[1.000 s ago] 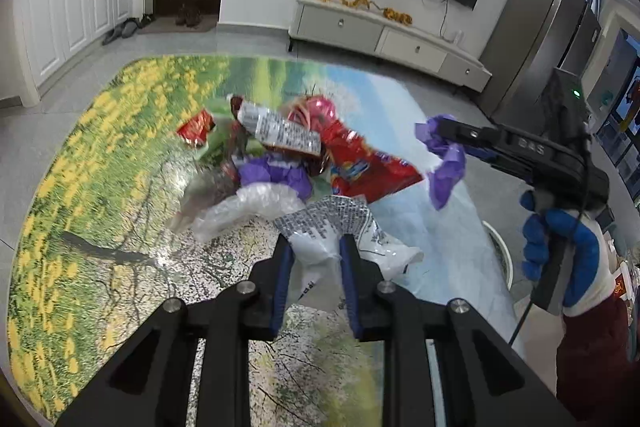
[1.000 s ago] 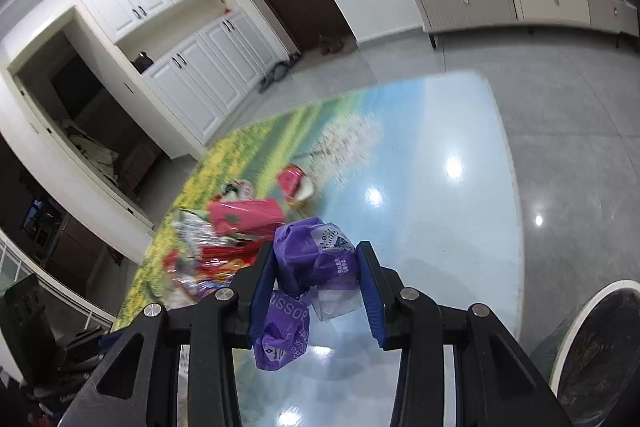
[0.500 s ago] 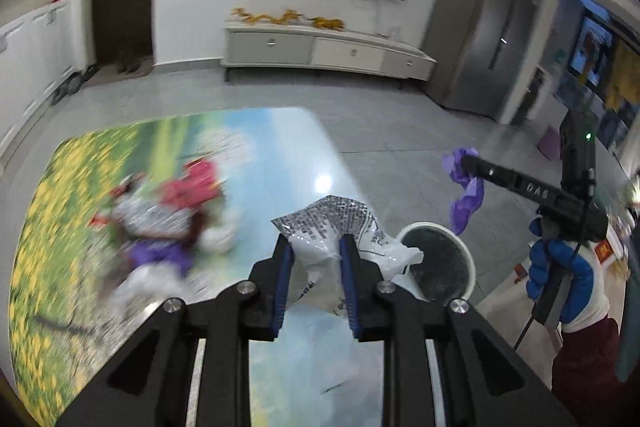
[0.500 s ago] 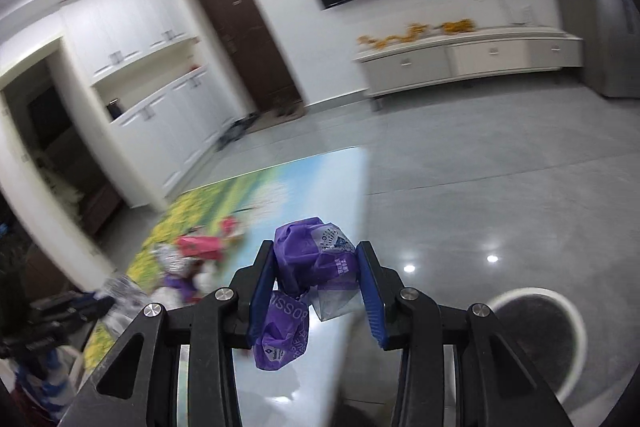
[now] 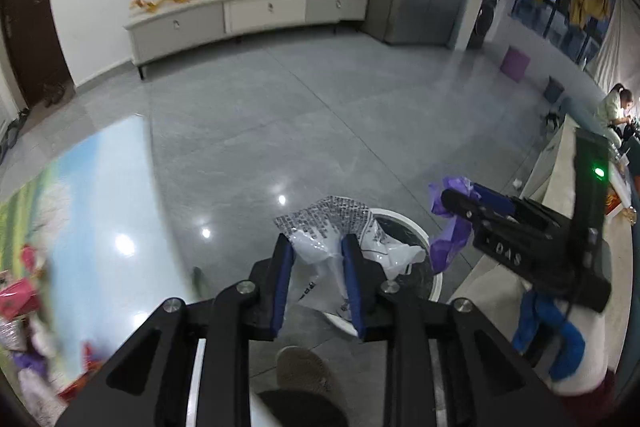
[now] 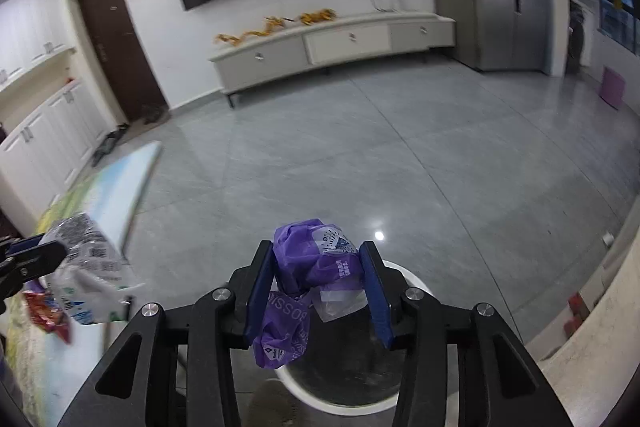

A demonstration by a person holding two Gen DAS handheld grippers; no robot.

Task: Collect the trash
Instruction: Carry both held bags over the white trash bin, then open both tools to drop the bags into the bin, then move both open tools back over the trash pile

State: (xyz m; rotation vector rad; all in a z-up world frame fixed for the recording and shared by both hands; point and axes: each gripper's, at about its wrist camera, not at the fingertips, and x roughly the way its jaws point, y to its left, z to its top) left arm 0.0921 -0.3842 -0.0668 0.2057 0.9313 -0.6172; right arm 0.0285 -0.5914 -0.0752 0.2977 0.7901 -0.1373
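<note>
Over the white bin (image 6: 404,279) for dropping: left gripper (image 5: 318,247), jaws just easing apart, white wrapper (image 5: 320,259) between; right gripper (image 6: 318,267), also loosening, purple bag (image 6: 312,263) barely pinched.

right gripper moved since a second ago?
Yes. The right gripper swung off the table to above the bin, fingers just opening around the purple wrapper.

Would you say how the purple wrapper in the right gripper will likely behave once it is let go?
Probably floppy: the purple wrapper is crumpled and its tail droops. Likely light, so it may flutter or cling rather than drop straight into the bin.
</note>
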